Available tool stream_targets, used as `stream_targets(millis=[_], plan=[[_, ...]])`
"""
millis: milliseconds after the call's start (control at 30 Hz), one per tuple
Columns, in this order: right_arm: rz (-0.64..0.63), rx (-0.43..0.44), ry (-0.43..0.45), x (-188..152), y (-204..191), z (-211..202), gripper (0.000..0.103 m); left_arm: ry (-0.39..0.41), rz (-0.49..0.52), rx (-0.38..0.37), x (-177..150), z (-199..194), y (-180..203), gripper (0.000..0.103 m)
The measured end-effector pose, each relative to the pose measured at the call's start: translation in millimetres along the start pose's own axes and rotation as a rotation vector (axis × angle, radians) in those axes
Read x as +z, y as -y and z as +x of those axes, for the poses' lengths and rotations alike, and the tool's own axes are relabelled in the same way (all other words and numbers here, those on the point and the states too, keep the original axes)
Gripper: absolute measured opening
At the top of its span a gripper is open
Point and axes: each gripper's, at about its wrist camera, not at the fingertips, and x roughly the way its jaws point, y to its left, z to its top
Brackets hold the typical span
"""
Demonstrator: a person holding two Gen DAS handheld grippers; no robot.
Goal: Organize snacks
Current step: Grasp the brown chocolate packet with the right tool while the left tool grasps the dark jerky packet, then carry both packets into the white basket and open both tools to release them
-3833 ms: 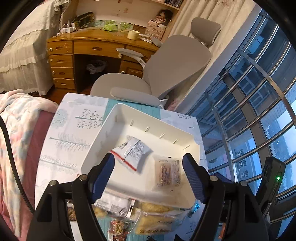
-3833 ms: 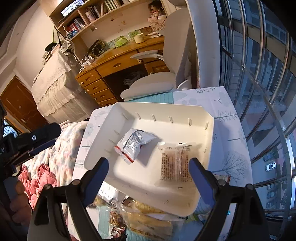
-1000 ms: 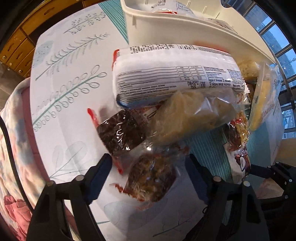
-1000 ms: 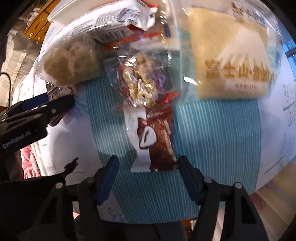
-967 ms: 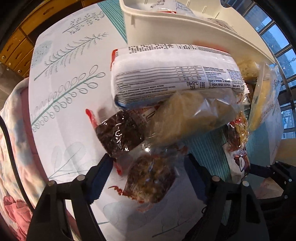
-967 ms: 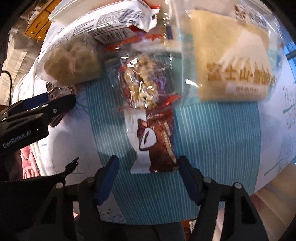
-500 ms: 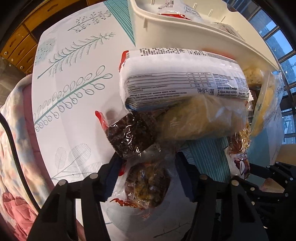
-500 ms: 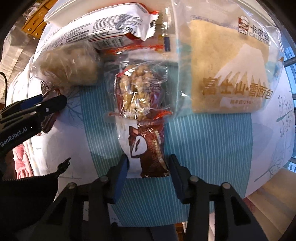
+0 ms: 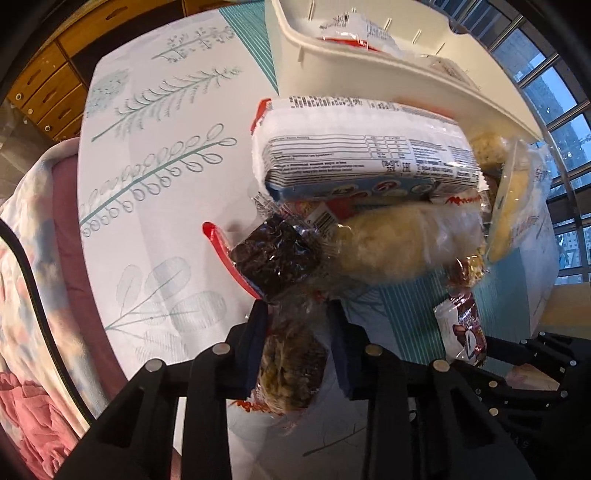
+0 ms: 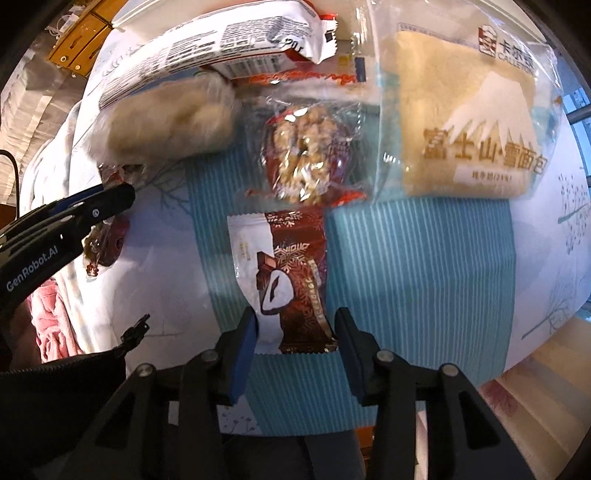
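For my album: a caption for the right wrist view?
Right gripper closing around a brown-and-white chocolate wrapper on a teal striped tablecloth.

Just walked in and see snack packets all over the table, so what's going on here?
A person with a gripper in each hand is sorting snacks into the white tray, which already holds a couple of packets. The left gripper has its jaws closed on a clear-wrapped nut snack at the near edge of the pile. The right gripper has its jaws around the end of a brown and white chocolate packet, seemingly gripping it.

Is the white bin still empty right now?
No: in the left wrist view, a red-and-white snack packet already lies inside the white bin.
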Motion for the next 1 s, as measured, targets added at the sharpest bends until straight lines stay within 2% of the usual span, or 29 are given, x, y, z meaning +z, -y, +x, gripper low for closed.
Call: stream_targets(millis=[33,67,333,600,833,1000], plan=[[0.001,0.003,0.002,-5,-1,2,0.042,0.004,-0.003,-0.002,-3,-3,-1,0.028],[0.001,0.009,0.004,-8,-3,1,0.042,0.011,-0.008,-0.009,-7,-6,-2,0.017],[0.003,0.043,0.043,-25,-3,-13,0.042,0.051,-0.040,-0.040,-37,-28,-14,0.012],[0.000,0.097,0.089,-41,4,-50,0.042,0.074,-0.095,-0.096,-72,-57,-18,0.010],[-0.010,0.155,0.139,-39,4,-85,0.042,0.141,-0.121,-0.120,-65,-100,-13,0.010],[-0.050,0.192,0.176,-25,11,-117,0.042,0.211,-0.161,-0.125,-53,-135,-8,0.010]])
